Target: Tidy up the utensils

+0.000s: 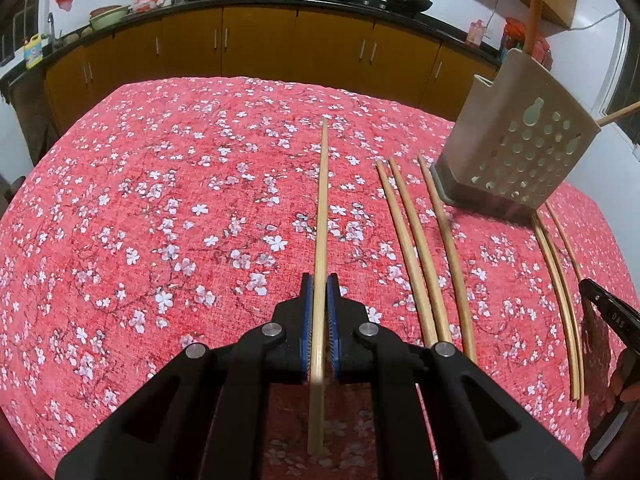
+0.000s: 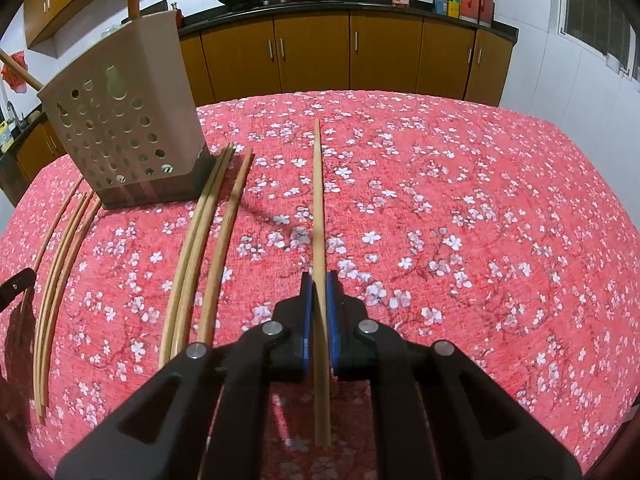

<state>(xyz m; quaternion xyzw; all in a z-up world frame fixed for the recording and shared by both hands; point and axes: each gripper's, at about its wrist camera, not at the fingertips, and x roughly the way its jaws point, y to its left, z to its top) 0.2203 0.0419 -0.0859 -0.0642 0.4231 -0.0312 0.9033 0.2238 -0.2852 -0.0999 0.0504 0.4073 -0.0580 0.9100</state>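
Left tongs (image 1: 320,300): clenched on a pale wooden chopstick (image 1: 322,208).
Right tongs (image 2: 319,300): clenched on another wooden chopstick (image 2: 318,200).
Beige perforated plastic holder (image 2: 120,120): ahead-left of right tongs, on the red floral surface (image 2: 460,200).

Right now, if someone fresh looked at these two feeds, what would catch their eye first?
Each gripper is closed on one chopstick running straight ahead between its blue pads: the left gripper and the right gripper. Behind them, the red blossom-print tablecloth fills both views. Between the two grippers stands a beige perforated utensil holder, with loose chopsticks lying on both sides of it.
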